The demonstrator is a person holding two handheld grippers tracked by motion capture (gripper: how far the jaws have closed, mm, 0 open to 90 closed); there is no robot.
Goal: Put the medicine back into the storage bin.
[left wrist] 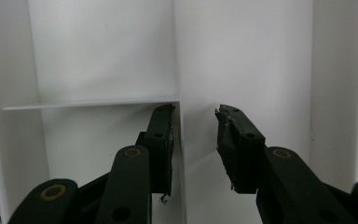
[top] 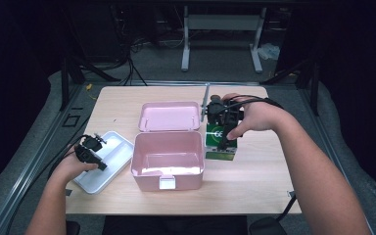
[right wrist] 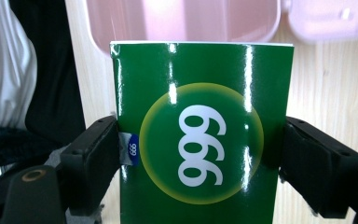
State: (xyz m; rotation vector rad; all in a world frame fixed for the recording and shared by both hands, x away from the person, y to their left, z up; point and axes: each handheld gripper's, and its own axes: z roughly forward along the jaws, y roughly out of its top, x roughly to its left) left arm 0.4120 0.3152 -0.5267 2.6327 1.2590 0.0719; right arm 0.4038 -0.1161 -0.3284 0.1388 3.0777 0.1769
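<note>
- Fingers of my right gripper (right wrist: 200, 163) squeeze the shiny green cardboard box (right wrist: 200, 135) by its sides.
- It looks light, slippery and easy to crush.
- My left gripper (left wrist: 196, 149) fingers are apart over the white plastic tray (left wrist: 98, 51).

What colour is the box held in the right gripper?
Glossy green box with a yellow-ringed circle and white "999"; clearest in the right gripper view.

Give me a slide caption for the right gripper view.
Right gripper jaws clamp a glossy green "999" box beside the open pink plastic box.
</note>
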